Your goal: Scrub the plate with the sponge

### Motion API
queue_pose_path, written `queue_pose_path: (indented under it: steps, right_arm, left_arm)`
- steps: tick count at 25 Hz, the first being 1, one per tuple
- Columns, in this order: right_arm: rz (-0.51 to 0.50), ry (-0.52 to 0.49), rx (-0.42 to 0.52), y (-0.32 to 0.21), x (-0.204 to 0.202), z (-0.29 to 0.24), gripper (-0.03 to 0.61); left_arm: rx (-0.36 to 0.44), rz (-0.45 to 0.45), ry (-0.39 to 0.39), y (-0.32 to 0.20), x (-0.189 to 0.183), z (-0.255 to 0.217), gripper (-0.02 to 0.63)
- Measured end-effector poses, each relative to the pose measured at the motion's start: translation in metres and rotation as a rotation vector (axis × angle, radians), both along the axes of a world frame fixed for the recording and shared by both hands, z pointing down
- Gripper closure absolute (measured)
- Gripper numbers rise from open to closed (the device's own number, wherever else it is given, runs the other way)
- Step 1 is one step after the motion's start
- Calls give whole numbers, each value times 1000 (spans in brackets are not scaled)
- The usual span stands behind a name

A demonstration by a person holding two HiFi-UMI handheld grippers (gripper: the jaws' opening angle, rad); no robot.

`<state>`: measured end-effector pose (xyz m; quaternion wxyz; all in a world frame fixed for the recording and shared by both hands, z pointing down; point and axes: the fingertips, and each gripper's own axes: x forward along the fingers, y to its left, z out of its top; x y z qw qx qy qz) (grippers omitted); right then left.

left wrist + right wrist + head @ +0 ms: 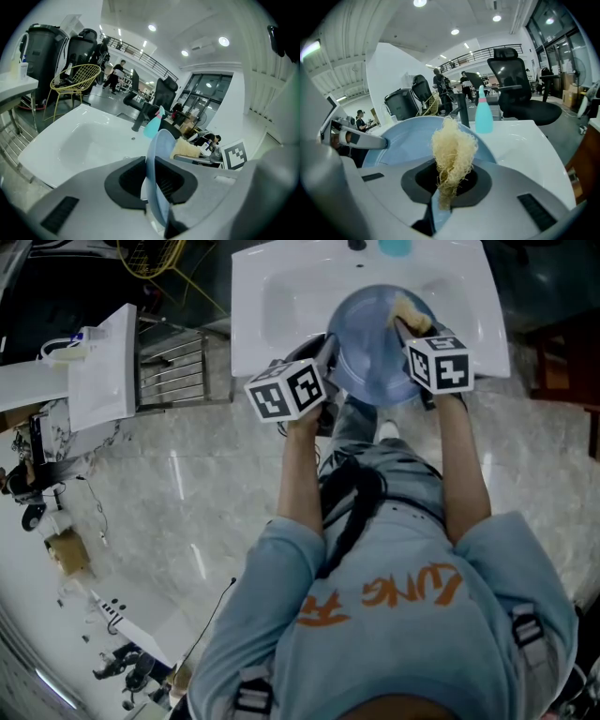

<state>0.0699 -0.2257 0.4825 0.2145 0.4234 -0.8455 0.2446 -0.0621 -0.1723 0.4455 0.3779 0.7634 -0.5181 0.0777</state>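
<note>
Pinching one blue plate [373, 348] above one sink [281, 296], the left gripper [330, 352] has jaws on its rim; right gripper [410, 326] jaws clamp one sponge [410, 309].

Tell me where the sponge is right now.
In the head view the sponge is near the top, right of centre, clamped in the right gripper over the far right edge of the plate, above the white sink.
</note>
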Motion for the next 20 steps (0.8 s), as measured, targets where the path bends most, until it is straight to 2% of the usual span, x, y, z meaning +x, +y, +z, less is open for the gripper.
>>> queue_pose_path:
  steps: [10,13,16,20]
  right_arm:
    - [150,97,-65,-3,41,20,545]
    - [163,118,-65,-3,45,22,545]
    - [107,53,-36,-2,29,9,545]
    - [-95,-81,16,14,-18,-23,545]
  left_arm:
    - [-8,-26,-2,3,-10,2,562]
    - [-11,-40,7,3,-13,4,561]
    - [-11,-62,30,3,-18,4,563]
    - [-8,-92,67,3,-22,2,563]
